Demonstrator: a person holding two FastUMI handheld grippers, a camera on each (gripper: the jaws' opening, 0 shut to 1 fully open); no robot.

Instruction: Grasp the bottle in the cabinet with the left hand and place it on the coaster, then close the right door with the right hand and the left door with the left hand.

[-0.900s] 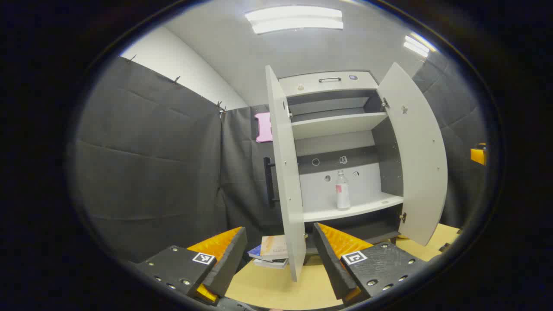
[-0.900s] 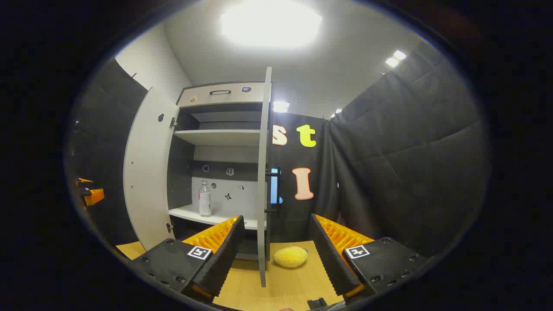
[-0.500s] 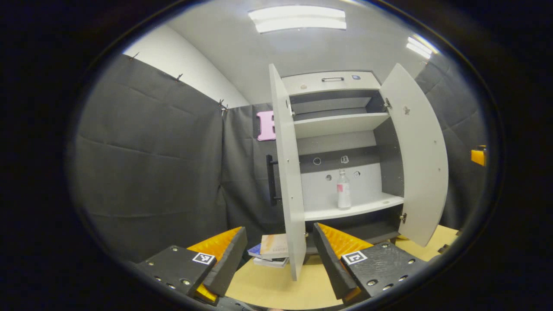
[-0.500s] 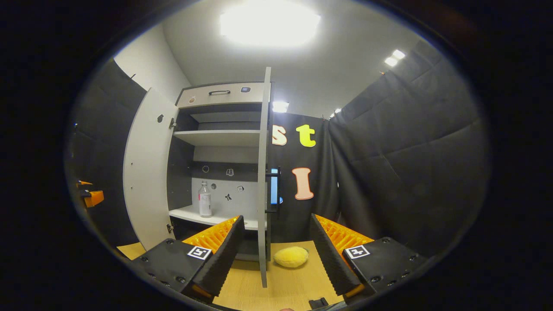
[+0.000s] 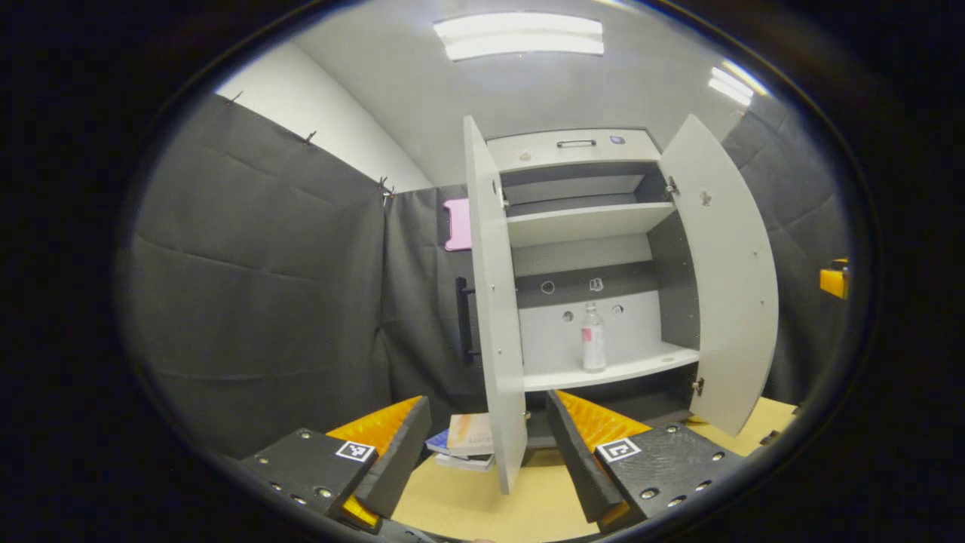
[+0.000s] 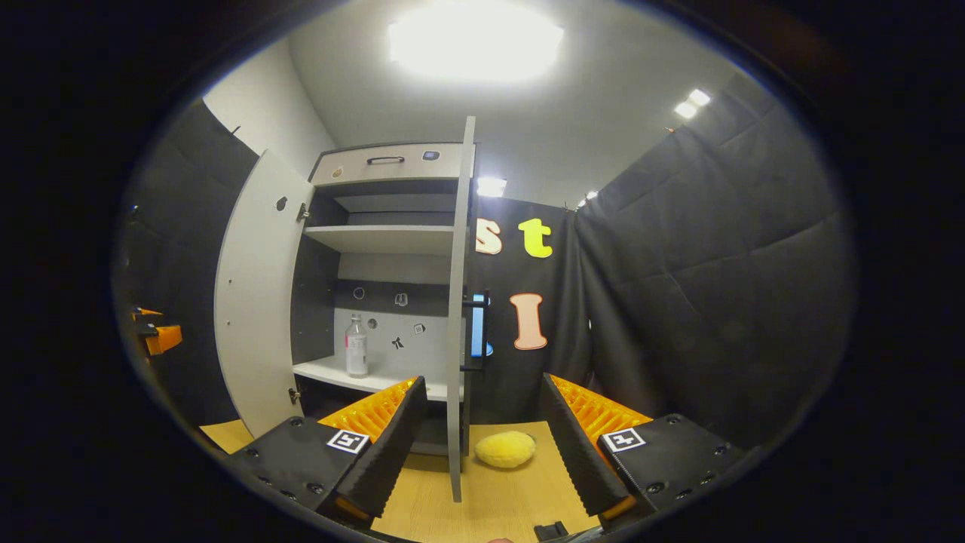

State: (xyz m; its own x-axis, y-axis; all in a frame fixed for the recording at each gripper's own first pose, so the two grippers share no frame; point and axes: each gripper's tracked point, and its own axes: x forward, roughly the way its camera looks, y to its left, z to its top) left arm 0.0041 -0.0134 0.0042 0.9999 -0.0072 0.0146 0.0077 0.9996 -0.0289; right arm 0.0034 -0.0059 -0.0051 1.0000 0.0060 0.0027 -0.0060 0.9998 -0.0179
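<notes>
A clear bottle (image 5: 593, 338) with a pink label stands upright on the lower shelf of the grey cabinet (image 5: 588, 219). Both doors are swung wide: the left door (image 5: 495, 317) edge-on, the right door (image 5: 730, 286) to the side. My left gripper (image 5: 482, 460) is open and holds nothing, well short of the cabinet above the wooden table (image 5: 475, 509). In the right gripper view the bottle (image 6: 356, 347) shows between the left door (image 6: 256, 294) and the edge-on right door (image 6: 457, 309). My right gripper (image 6: 479, 445) is open, with nothing between its fingers.
A small stack of books (image 5: 467, 441) lies on the table by the left door's foot. A yellow rounded object (image 6: 506, 448) rests on the table just right of the right door. Each door carries a black handle (image 5: 463, 320) on its outer face. Black cloth walls close in on both sides.
The left gripper view has shifted slightly, so the cabinet and bottle sit a little lower and further left. The right gripper has hardly moved. Both stay open.
</notes>
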